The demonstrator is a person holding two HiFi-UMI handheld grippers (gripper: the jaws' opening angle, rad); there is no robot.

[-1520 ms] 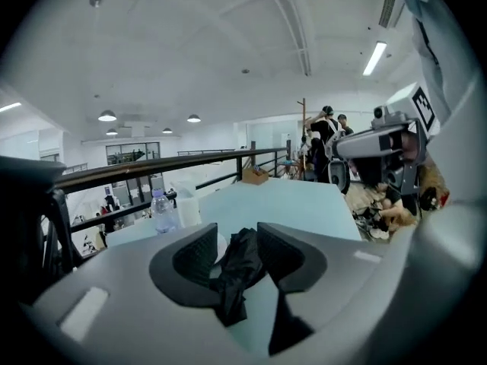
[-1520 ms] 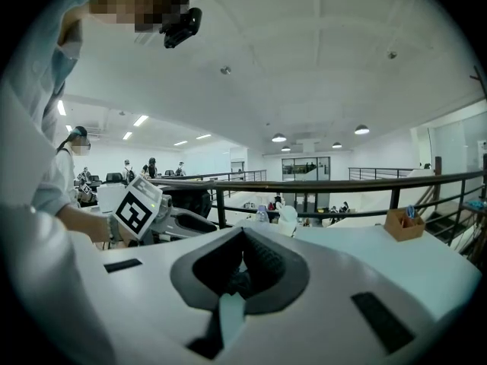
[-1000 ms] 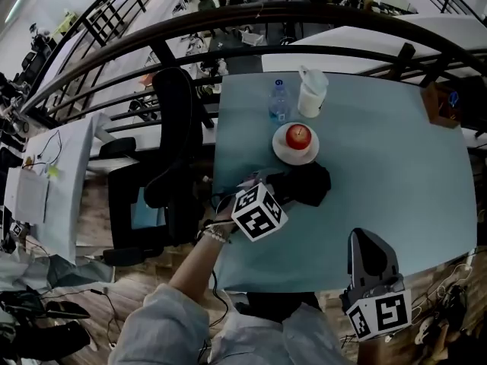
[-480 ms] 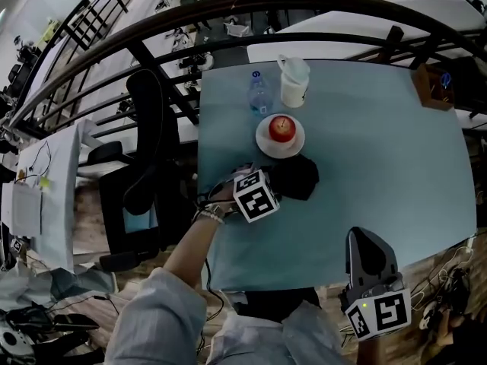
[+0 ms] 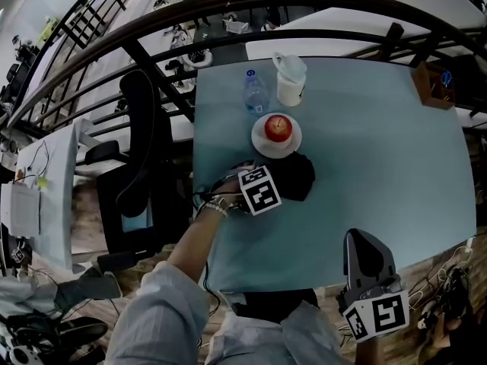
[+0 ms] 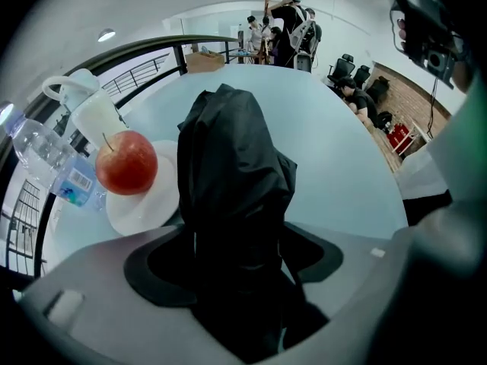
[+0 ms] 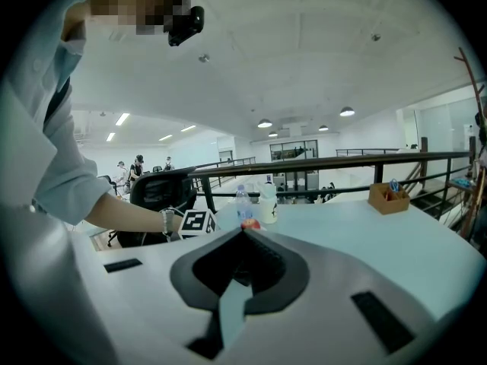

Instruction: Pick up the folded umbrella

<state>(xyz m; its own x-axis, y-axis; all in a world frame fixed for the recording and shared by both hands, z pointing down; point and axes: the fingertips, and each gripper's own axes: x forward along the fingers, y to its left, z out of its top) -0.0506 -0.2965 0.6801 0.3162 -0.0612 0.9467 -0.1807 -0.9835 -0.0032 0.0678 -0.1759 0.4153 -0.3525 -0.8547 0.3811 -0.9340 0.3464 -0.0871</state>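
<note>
Two things before squeezing: seat the left tongs [image 6: 240, 238] lower, bracketing the body of the folded umbrella [image 6: 228, 158] rather than loose cloth alone, and keep clear of the plate [image 6: 144, 211] with the apple [image 6: 125, 162] just beside it. Close slowly and evenly, square across the bundle. Treat the black fabric as soft and probably slippery, so aim for the thick middle of the roll, likely the firmest part. Lift straight up only once firmly pinched, to avoid dragging cloth over the plate's rim.

On the left: tongs released, just opened to full spread, straddling the near end of the umbrella without pressing on it. Umbrella lying on the pale blue counter [image 5: 380, 150], right against the plate, actual contact hard to tell, with a bottle [image 5: 256, 96] and a white jug [image 5: 290, 80] farther back. Forearm reaching in over the counter's near-left edge, wrist bent, tongs pointing steeply down.

On the right: tongs [image 7: 243, 238] clenched on nothing, held off the near-right corner, well apart from the umbrella, pointing roughly level across the counter.
</note>
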